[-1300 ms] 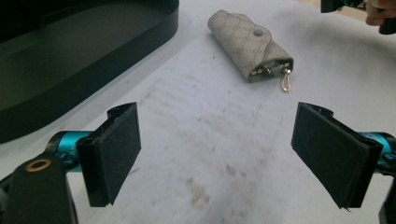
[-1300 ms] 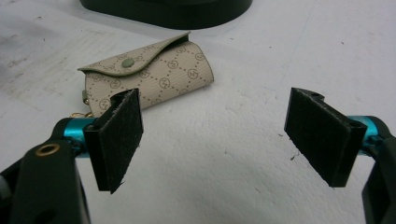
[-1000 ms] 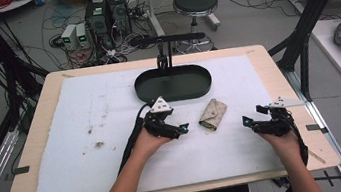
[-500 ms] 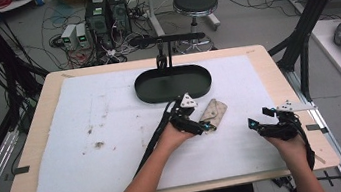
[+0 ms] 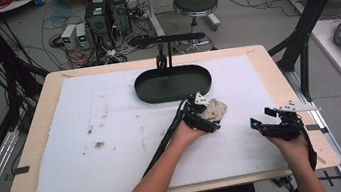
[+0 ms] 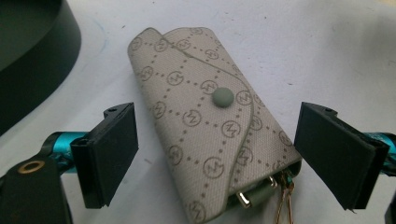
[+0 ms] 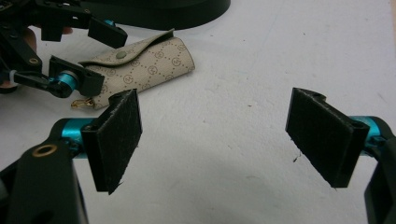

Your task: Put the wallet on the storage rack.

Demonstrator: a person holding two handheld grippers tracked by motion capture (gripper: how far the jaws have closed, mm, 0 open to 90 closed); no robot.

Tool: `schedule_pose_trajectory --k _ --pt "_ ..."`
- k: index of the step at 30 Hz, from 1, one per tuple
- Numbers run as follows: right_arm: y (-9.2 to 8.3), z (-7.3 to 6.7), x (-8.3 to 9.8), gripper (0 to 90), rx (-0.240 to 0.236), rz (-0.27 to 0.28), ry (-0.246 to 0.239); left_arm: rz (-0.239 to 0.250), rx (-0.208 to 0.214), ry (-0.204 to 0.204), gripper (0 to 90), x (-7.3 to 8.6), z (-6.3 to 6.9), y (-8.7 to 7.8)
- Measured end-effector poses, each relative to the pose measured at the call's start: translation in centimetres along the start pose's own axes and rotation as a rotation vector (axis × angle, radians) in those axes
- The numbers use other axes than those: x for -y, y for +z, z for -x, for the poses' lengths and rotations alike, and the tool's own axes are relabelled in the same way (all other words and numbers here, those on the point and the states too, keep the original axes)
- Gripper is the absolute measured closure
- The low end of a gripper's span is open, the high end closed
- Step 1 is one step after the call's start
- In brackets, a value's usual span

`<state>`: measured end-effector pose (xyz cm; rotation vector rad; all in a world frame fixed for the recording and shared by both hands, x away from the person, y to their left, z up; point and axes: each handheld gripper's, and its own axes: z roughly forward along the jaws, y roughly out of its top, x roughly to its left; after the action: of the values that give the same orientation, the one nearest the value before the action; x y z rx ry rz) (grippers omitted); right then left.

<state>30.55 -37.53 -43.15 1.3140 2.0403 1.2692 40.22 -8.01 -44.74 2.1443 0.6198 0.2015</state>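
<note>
We hold our left gripper [image 6: 217,154] wide open around the little key pouch [image 6: 210,135], with one black pad [image 6: 112,154] on each side of it and neither pad touching yet. The pouch is beige with a dotted diamond print and a round snap button [image 6: 222,97], and it lies flat on the white mat [image 5: 113,134], just in front of the black oval tray [image 5: 173,83]. We think the step now is to grab the pouch. To do it well, we should keep the pads level with the mat and close them slowly on the long sides of the pouch, near its middle. The gold clip [image 6: 282,198] sticks out at the near end, so we should stay off that part, because a pad there could slip. The pouch looks soft, so a gentle squeeze may be enough. Our right gripper [image 5: 261,119] is open too and holds nothing; it waits over the mat to the right, well apart from the pouch. The mat has some small brown specks [image 5: 98,144] on its left half and sits on a light wooden table [image 5: 37,99]. Behind the table we see boxes with many cables [image 5: 107,19] on the grey floor, and a round black stool [image 5: 195,2] farther right.
</note>
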Motion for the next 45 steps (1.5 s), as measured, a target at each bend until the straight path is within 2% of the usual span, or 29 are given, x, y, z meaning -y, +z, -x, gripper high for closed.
schedule_pose_trajectory --k 4,7,12,15,20,30,37,42,43,45 --pt "0.1 -0.1 0.0 18.9 -0.001 0.001 -0.005 -0.058 -0.010 0.027 13.7 -0.1 0.4 0.8" --pt "0.1 -0.1 0.0 18.9 0.000 0.001 -0.006 -0.071 -0.017 0.034 13.4 -0.1 0.5 1.0" --pt "0.1 -0.1 -0.1 18.9 -0.001 -0.005 -0.006 -0.094 -0.048 0.077 13.4 -0.2 1.0 1.2" --pt "0.2 -0.2 -0.1 18.9 0.000 -0.003 -0.010 -0.092 -0.040 0.077 16.4 -0.2 0.9 1.1" --pt "0.1 -0.2 -0.1 18.9 0.000 -0.006 -0.002 -0.068 -0.039 0.062 32.0 0.0 0.8 0.7" --pt "0.2 -0.1 0.0 18.9 -0.002 -0.004 -0.006 -0.062 -0.019 0.060 36.6 -0.1 0.4 0.3" --pt "0.2 -0.1 -0.1 18.9 -0.001 -0.003 -0.002 -0.011 -0.016 0.061 36.8 -0.6 -0.6 -2.1" --pt "0.4 -0.4 -0.2 18.9 -0.006 -0.005 -0.006 0.029 -0.027 0.068 36.8 -0.9 -2.2 -4.4" --pt "0.4 -0.5 -0.2 18.9 -0.006 -0.006 -0.009 0.039 -0.037 0.058 36.8 -0.9 -2.7 -4.8" --pt "0.4 -0.5 -0.3 18.9 -0.005 -0.006 -0.012 0.031 -0.055 0.065 36.8 -1.0 -3.7 -5.8"
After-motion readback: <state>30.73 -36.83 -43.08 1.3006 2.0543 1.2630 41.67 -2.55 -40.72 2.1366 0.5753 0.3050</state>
